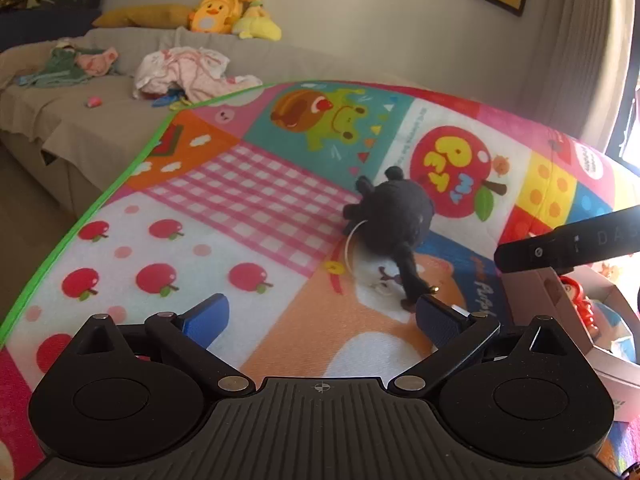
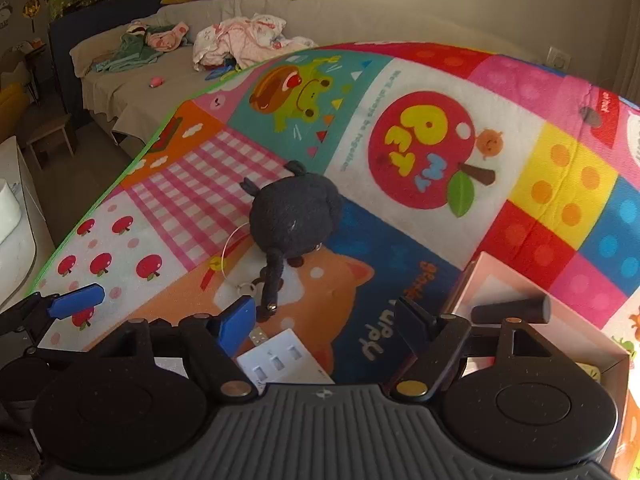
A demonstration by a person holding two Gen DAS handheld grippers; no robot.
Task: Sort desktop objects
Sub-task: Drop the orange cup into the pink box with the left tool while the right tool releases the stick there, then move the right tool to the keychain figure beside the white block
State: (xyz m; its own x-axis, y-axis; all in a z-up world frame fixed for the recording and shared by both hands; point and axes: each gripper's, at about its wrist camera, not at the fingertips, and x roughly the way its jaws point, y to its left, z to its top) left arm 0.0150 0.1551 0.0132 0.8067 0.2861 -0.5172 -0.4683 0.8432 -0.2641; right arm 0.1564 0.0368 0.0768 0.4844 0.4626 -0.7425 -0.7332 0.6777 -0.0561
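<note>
Left tool (image 1: 322, 322): I see its jaws spread wide, empty, just short of the black plush toy (image 1: 394, 216).
Right tool (image 2: 328, 320): partly open, empty, white USB hub (image 2: 286, 362) beneath.
Advice: straddle the toy's round body, not its dangling cord.
Box (image 2: 500, 292): right of toy.

We see a bright patchwork mat (image 2: 420, 92) covering the surface. On it lie a black plush toy (image 2: 294, 216), a white USB hub (image 2: 286, 362) and an open cardboard box (image 2: 560, 320).
</note>
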